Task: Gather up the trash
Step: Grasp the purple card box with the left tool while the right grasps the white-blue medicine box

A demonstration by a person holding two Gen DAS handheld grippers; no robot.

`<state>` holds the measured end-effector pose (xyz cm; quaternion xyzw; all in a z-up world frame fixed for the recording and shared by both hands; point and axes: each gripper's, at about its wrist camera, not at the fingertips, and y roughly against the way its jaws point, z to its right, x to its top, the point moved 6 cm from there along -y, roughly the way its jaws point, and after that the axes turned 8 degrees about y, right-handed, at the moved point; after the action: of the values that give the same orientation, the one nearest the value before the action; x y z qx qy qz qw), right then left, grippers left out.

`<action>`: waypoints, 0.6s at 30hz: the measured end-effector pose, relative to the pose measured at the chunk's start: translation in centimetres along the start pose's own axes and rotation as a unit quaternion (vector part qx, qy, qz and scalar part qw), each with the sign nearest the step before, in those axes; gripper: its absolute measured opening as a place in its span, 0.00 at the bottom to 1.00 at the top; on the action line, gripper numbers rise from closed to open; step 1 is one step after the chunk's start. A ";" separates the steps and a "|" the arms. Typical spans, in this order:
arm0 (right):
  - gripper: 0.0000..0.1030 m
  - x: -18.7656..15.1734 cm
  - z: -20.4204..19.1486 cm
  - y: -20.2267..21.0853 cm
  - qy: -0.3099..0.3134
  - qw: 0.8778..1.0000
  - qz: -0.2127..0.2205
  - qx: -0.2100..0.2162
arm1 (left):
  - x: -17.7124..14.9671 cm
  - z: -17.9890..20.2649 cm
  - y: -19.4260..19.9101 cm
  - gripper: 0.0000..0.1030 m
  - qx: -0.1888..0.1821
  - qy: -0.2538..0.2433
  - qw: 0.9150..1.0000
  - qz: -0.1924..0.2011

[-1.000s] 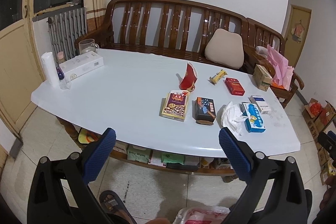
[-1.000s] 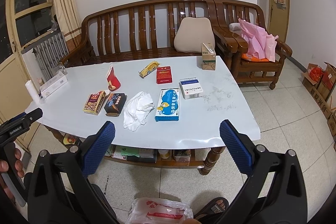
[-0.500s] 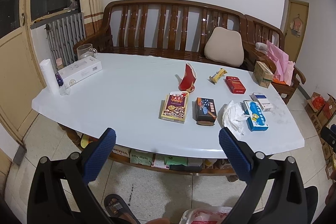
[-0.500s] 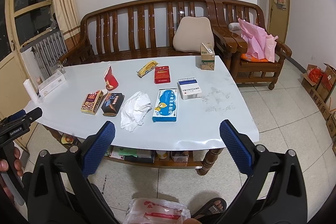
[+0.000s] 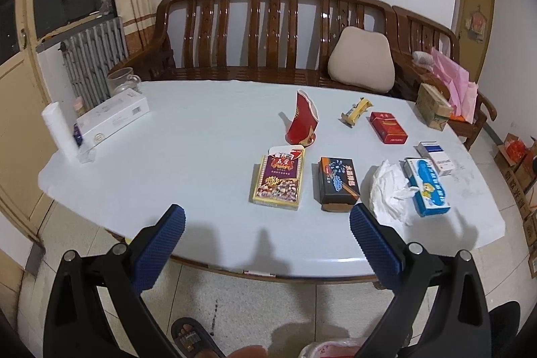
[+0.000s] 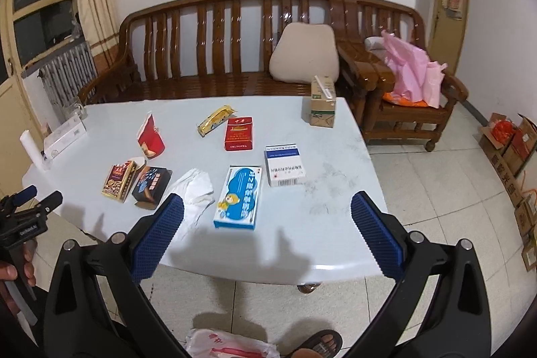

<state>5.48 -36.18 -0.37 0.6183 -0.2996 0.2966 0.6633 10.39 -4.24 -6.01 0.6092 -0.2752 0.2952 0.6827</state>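
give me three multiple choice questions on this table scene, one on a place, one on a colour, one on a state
1. Where does the tissue lie?
A. between the black box and the blue box
B. on the bench
C. beside the carton

2. What colour is the torn cup?
A. green
B. red
C. white

3. How is the right claw?
A. shut on the tissue
B. shut on a box
C. open, holding nothing

Answers:
1 A: the tissue sits with the black box on one side and the blue box on the other.
2 B: its outer wall is red.
3 C: its jaws stand wide apart above the table, nothing between them.
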 end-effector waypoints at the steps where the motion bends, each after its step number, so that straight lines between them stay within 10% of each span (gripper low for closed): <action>1: 0.95 0.5 0.4 -0.9 0.000 1.000 -0.006 0.002 | 0.3 0.2 -0.8 0.93 -0.004 -0.002 1.000 -0.001; 18: 0.95 2.0 3.2 -20.6 0.007 0.983 -0.174 0.051 | 0.6 0.5 -14.4 0.93 0.003 -0.025 0.997 -0.076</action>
<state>22.40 -40.53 -11.84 0.6922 -0.1675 0.1960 0.6741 21.48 -5.95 -15.14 0.6378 -0.2441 0.2279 0.6941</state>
